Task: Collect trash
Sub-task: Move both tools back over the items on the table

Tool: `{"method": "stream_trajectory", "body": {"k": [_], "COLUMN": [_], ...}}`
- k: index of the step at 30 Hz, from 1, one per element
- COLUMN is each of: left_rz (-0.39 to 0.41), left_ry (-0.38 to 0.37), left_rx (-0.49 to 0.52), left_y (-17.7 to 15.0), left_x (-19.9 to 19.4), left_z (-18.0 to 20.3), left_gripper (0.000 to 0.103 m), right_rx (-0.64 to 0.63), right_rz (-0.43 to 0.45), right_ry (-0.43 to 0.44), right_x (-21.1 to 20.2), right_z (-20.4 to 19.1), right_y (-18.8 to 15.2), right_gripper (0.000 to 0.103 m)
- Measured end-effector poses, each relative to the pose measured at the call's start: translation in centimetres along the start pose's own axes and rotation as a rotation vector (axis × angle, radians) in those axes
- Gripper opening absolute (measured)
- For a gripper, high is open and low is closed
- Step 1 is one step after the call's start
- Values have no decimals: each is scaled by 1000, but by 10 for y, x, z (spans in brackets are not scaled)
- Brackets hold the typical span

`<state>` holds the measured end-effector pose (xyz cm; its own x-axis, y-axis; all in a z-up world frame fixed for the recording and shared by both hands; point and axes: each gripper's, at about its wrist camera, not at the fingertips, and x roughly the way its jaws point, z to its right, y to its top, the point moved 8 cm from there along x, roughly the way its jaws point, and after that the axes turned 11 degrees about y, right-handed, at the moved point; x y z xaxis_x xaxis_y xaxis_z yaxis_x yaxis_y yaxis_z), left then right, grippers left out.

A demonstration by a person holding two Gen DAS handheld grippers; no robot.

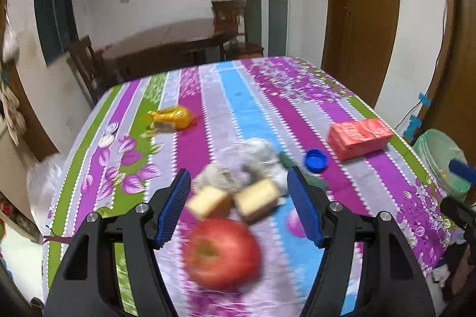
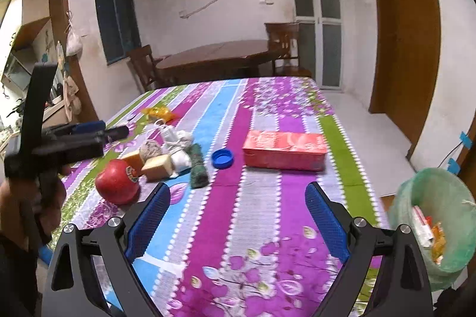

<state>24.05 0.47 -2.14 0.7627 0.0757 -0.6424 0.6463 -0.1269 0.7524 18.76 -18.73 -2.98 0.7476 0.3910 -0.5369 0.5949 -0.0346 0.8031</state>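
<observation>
- While the left gripper [image 1: 239, 199] hangs released and empty over the trash cluster [image 1: 253, 162] at frame centre, the apple [image 1: 221, 253] could be knocked away.
- The right gripper [image 2: 238, 227], likewise released, is held beside the green bin [image 2: 401, 207] at lower right; the bin could be toppled.

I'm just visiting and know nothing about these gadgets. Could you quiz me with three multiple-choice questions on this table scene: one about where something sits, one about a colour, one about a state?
1. Where is the green bin?
A. on the table
B. beside the table's right edge
C. under a chair

2. What colour is the bottle cap?
A. blue
B. yellow
C. white

3. How does the right gripper stand?
A. shut on the apple
B. shut on the red carton
C. open and empty

Answers: B, the bin stands off the cloth's right side; A, the cap beside the red carton is blue; C, only tablecloth shows between its fingers.
</observation>
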Motion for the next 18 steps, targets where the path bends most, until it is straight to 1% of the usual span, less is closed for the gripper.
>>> {"method": "stream_trajectory", "body": {"k": [1, 3, 6, 8, 9, 10, 11, 12, 13, 15, 17, 18], "left_rz": [-29, -76, -146, -174, -199, -259, -311, -357, -369, -384, -381, -382], "left_ry": [-14, -50, -153, -182, -209, -262, -288, -293, -298, -337, -342, -332], "left_rx": [-14, -26, 3, 36, 55, 71, 85, 118, 146, 195, 235, 258], "left_y": [3, 5, 6, 4, 1, -5, -11, -18, -21, -24, -24, -25], "left_x": [9, 25, 45, 59, 67, 78, 87, 96, 99, 99, 98, 99], "left_z": [-17, -38, -48, -50, -48, -44, -41, -36, -29, -16, -8, -4], "left_gripper": [64, 64, 64, 64, 64, 64, 64, 64, 64, 64, 64, 64], "right_rx": [6, 28, 57, 62, 64, 65, 64, 64, 63, 65, 71, 75], "right_rz": [-9, -31, -58, -75, -87, -95, -104, -115, -119, -128, -135, -138], "right_ry": [11, 41, 72, 81, 88, 90, 93, 94, 95, 93, 92, 92], "right_x": [6, 18, 37, 47, 54, 58, 62, 67, 68, 74, 78, 80], "right_z": [-1, -2, 0, -2, -3, -3, -3, -4, -4, -2, 1, 2], "right_y": [0, -1, -6, -8, -10, -11, -13, -14, -16, -17, -17, -17], "right_gripper": [92, 92, 92, 92, 92, 92, 92, 92, 92, 92, 92, 92]}}
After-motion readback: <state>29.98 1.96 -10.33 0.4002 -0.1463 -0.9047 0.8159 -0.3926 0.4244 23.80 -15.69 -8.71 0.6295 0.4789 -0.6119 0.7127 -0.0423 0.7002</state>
